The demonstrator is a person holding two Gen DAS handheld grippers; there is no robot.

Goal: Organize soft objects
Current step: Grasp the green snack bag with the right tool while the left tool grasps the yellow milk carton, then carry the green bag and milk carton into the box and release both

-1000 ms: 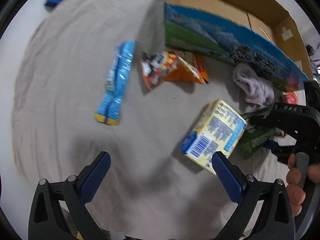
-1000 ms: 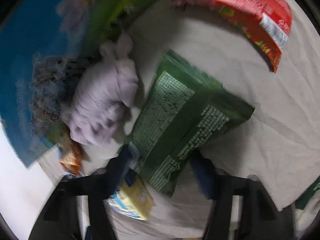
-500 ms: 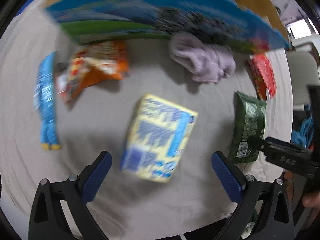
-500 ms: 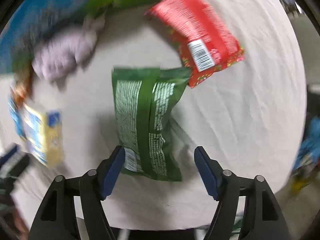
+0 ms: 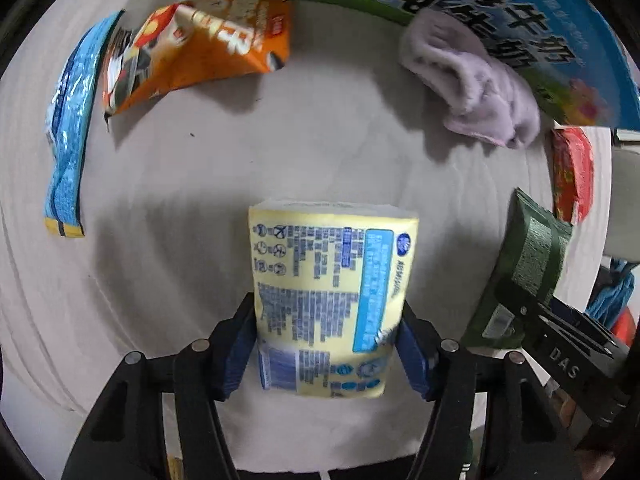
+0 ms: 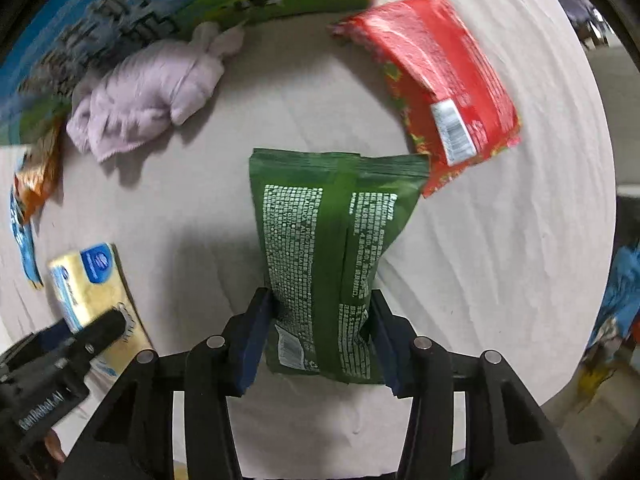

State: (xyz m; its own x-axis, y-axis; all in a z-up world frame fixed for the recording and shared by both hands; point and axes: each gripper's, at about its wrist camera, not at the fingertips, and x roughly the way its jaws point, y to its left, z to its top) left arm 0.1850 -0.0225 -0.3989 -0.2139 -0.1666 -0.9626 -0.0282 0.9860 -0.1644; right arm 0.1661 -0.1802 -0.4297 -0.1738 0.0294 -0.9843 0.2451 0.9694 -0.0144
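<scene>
My left gripper is shut on a yellow tissue pack and holds it just above the beige cloth. My right gripper is shut on a green pouch, also lifted a little. The green pouch also shows in the left wrist view, and the yellow pack in the right wrist view. A lilac plush cloth lies against the blue printed box. An orange snack bag, a blue packet and a red packet lie on the cloth.
The blue and green printed box stands along the far side of the beige cloth. The cloth's edge runs at the right, with blue items beyond it.
Both grippers have closed: the left on the yellow tissue pack, the right on the green pouch. Both packs now sit between the jaws and look raised off the cloth.
</scene>
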